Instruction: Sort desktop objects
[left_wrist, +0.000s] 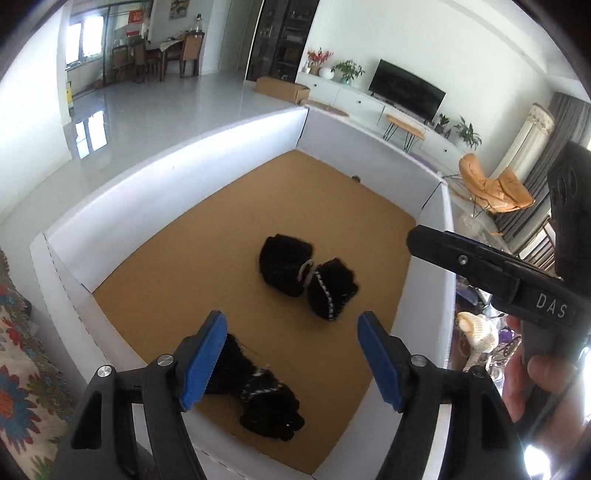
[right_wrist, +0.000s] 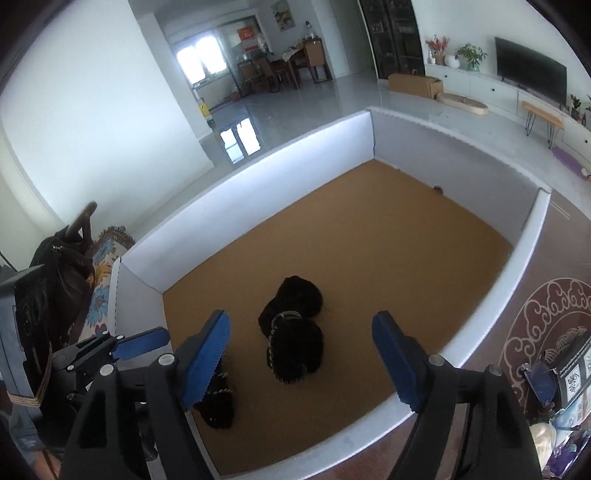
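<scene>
Both tongs hover above the white-walled tray (left_wrist: 439, 236), spread wide and holding nothing. The left tongs (left_wrist: 291, 365) sit over the near black knitted glove (left_wrist: 258, 391), lying flat by the front wall. The right tongs (right_wrist: 301, 363) frame the folded black glove bundle (right_wrist: 291, 332) mid-floor on the cork lining. This open, raised stance likely precedes a descent for pickup.

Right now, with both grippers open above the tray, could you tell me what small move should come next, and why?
Probably lower the left gripper onto the near black glove. Its jaws stand open and empty, the glove lies partly between them on the cork tray, and the right gripper hangs open too.
</scene>
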